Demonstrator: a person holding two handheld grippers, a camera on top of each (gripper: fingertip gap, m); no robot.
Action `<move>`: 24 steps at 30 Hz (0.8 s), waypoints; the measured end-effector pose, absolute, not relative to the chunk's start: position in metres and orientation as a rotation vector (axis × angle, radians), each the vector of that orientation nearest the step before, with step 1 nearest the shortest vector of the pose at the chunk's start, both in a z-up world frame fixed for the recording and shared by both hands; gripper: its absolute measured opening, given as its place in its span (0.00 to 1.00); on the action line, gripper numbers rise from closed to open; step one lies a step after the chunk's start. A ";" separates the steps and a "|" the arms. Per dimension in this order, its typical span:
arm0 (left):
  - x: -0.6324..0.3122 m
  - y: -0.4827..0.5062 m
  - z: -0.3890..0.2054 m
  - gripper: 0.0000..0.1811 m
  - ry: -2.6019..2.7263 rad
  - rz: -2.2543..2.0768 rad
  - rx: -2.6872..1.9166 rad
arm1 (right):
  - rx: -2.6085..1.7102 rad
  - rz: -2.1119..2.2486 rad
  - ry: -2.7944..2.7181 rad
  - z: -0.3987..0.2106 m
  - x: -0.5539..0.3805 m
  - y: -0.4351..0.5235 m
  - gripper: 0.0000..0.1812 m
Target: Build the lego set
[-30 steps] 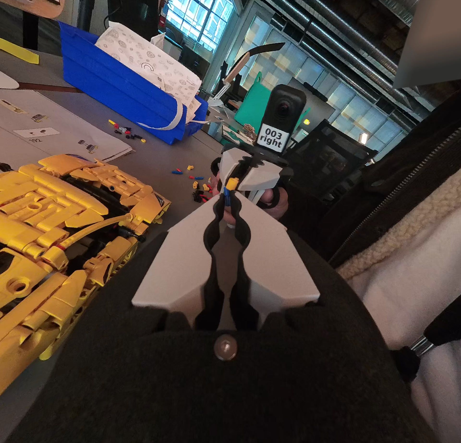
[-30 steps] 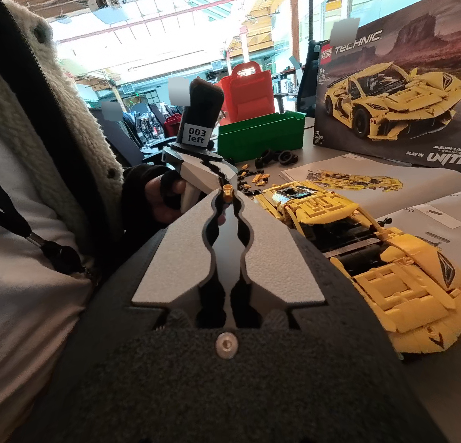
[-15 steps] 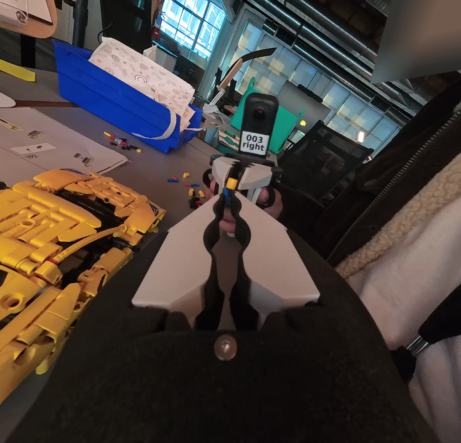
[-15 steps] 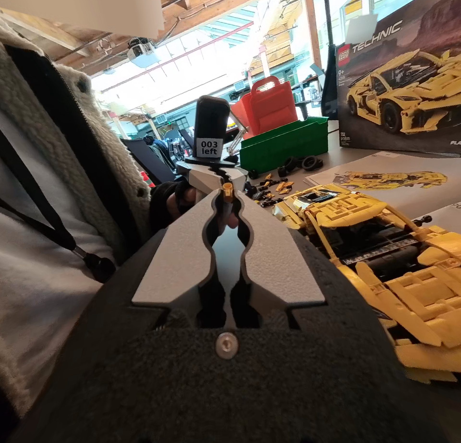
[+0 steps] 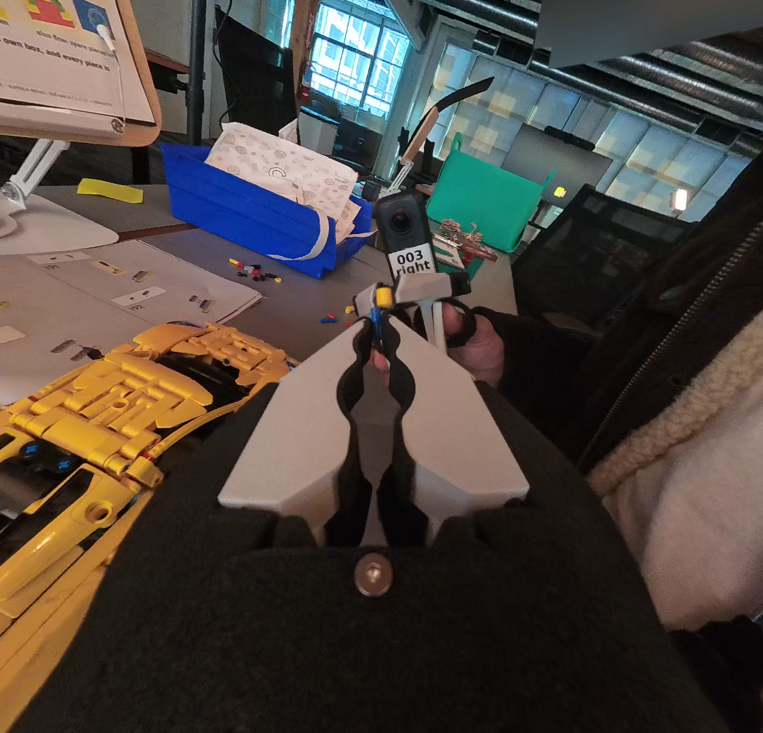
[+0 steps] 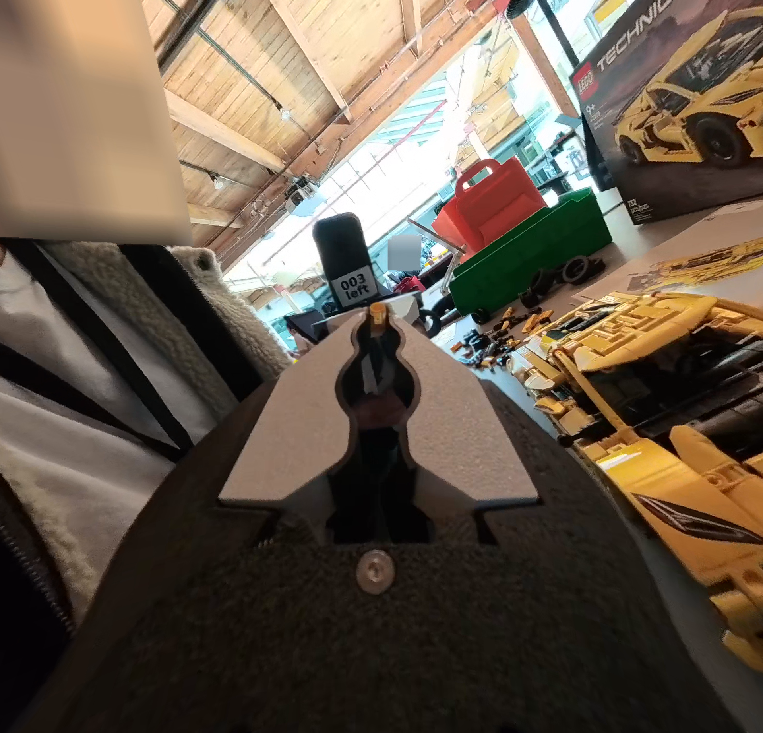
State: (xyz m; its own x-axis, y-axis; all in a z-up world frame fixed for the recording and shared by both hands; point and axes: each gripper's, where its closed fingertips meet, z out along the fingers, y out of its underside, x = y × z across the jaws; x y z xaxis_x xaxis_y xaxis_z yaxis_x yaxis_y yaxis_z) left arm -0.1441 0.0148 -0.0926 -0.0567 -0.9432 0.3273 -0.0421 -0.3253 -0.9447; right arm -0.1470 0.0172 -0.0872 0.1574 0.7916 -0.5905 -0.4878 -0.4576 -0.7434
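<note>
Left wrist view: dim, cool daylight from rear windows (image 5: pixel 355 73); foreground dark, detail sharp near centre. Right wrist view: strong backlight, skylight opening (image 6: pixel 413 143) blown out, warm glare on wooden ceiling (image 6: pixel 289 73). Both: fisheye bending at edges; yellow car model (image 6: pixel 660 444) soft, smeared toward frame corner.

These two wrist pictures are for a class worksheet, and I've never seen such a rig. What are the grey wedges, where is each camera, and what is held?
No robot: a person holds a hand gripper in each hand, each carrying a forward-looking camera. The wedges are gripper fingers. The left gripper pinches a blue pin; the right gripper pinches a small yellow piece. They meet tip to tip. On the grey table lie a part-built yellow car, an open instruction booklet, loose pieces and a blue bin.
</note>
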 end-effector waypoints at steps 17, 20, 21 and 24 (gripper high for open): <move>-0.146 0.013 -0.104 0.02 1.208 -1.411 -1.496 | -1.512 1.386 -0.457 -0.107 -0.152 0.017 0.03; -0.145 0.011 -0.101 0.02 1.282 -1.353 -1.474 | -1.527 1.406 -0.493 -0.110 -0.158 0.013 0.03; -0.145 0.011 -0.101 0.02 1.305 -1.354 -1.472 | -1.522 1.419 -0.496 -0.109 -0.157 0.012 0.03; -0.148 0.006 -0.110 0.02 1.465 -1.254 -1.447 | -1.562 1.374 -0.564 -0.115 -0.158 0.009 0.03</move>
